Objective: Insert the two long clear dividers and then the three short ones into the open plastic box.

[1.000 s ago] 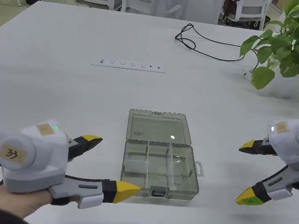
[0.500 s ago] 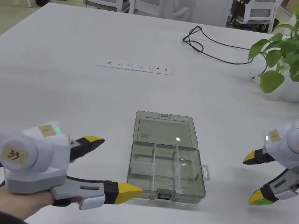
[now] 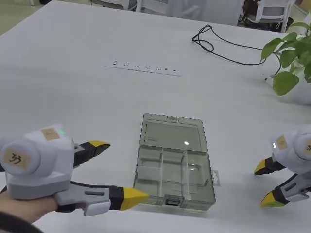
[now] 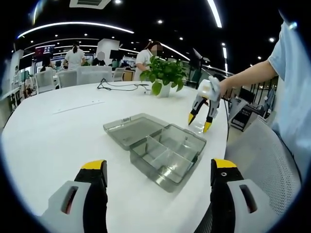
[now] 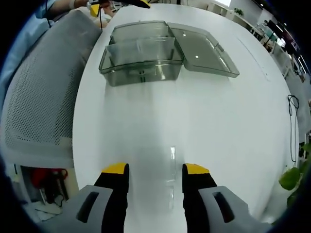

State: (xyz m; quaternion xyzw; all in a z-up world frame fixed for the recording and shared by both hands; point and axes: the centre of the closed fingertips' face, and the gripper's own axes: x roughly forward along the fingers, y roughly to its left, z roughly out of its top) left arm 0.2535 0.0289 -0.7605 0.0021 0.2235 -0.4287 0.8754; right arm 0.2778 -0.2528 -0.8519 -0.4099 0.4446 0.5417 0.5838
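On the worktop (image 3: pixel 73 97): box (image 3: pixel 175 177), lid (image 3: pixel 172 131) lying flat open behind it.
Left hand-held gripper (image 3: pixel 118 170): near the box's left side, jaws wide, empty.
Right hand-held gripper (image 3: pixel 264 183): farther off on the box's right, jaws narrower but parted, empty.
Box contents: clear dividers (image 3: pixel 162 162) standing inside, forming compartments.
Left hand (image 3: pixel 24 208): cups its gripper from below.

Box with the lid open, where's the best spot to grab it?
Probably the box's right side wall, coming from above with the right gripper: it stands open-topped, so one of the fingers could slip inside, the other outside.
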